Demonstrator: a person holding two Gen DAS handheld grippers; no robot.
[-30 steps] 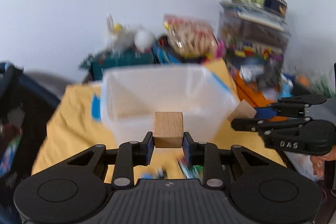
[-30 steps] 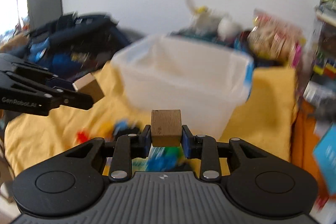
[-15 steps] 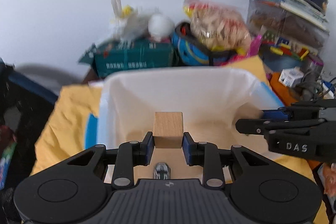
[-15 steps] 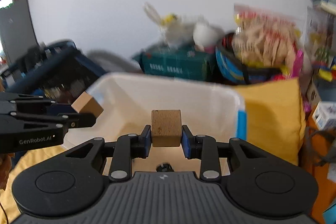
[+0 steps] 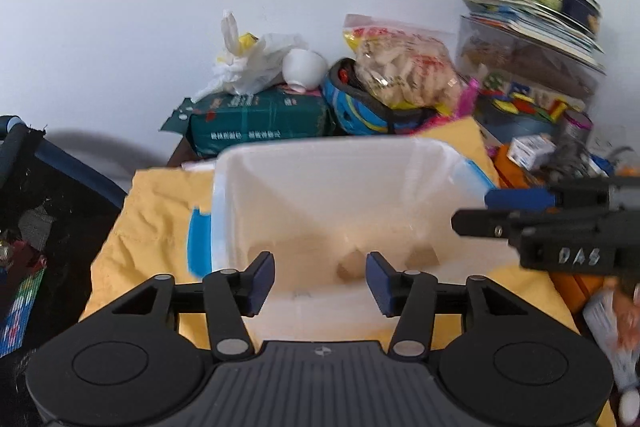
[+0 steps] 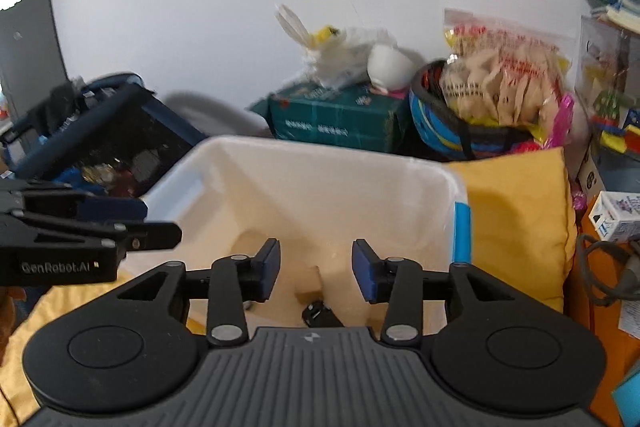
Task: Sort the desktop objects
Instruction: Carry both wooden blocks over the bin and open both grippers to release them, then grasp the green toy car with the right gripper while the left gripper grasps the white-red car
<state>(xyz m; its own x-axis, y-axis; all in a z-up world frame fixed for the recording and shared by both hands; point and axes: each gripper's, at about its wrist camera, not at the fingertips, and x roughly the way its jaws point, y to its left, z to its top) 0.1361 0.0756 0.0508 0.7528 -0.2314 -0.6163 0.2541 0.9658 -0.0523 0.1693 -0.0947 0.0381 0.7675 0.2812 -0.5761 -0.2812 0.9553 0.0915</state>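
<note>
Left wrist view: my left gripper [image 5: 320, 277] and right gripper [image 6: 315, 269] are opening, empty (blocks [image 5: 350, 267] at lower centre, inside the bin [image 5: 336, 183]).

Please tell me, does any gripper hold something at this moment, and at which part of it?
Nothing is held. The left gripper and right gripper are both opening, empty, above the white bin; wooden blocks lie inside it.

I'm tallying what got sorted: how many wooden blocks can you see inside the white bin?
2 in the left wrist view. One block lies on the bin floor between the open left gripper's fingers, the other block just to its right. More may be hidden behind the gripper.
</note>
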